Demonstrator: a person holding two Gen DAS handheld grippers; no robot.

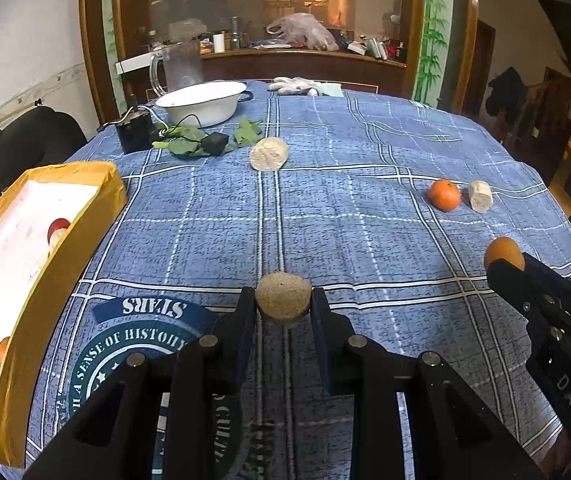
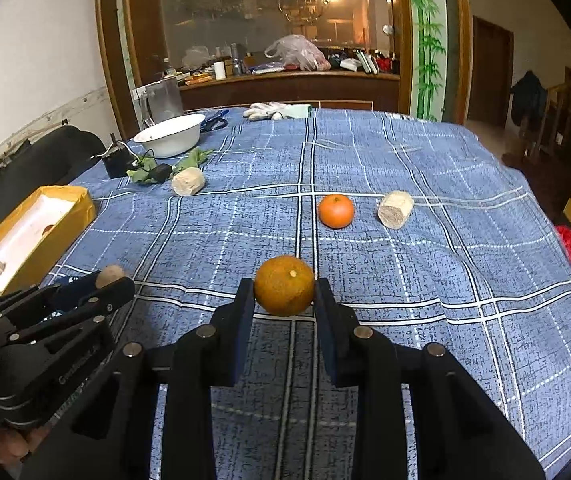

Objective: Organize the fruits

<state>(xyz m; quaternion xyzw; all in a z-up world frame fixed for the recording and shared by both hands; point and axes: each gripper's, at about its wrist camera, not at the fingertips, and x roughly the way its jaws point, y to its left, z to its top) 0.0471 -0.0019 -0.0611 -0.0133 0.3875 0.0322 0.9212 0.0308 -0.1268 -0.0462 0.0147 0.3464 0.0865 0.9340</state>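
My left gripper (image 1: 283,300) is shut on a round, rough tan fruit (image 1: 283,297), held above the blue checked tablecloth (image 1: 365,240). A dull orange fruit (image 2: 284,285) sits between the fingers of my right gripper (image 2: 284,292), which is shut on it; it also shows at the right of the left wrist view as the orange fruit (image 1: 503,253). A bright orange tangerine (image 2: 336,210) lies further out on the cloth, with a pale cut chunk (image 2: 395,209) beside it. Another pale chunk (image 2: 188,181) lies at the far left. A yellow box (image 1: 65,248) at the left holds several small fruits.
A white basin (image 1: 202,101), a clear jug (image 1: 179,65), green leaves (image 1: 189,142) with a black charger and a small black device stand at the far left of the table. White gloves (image 1: 291,85) lie at the far edge. A dark chair (image 2: 45,160) stands beside the box.
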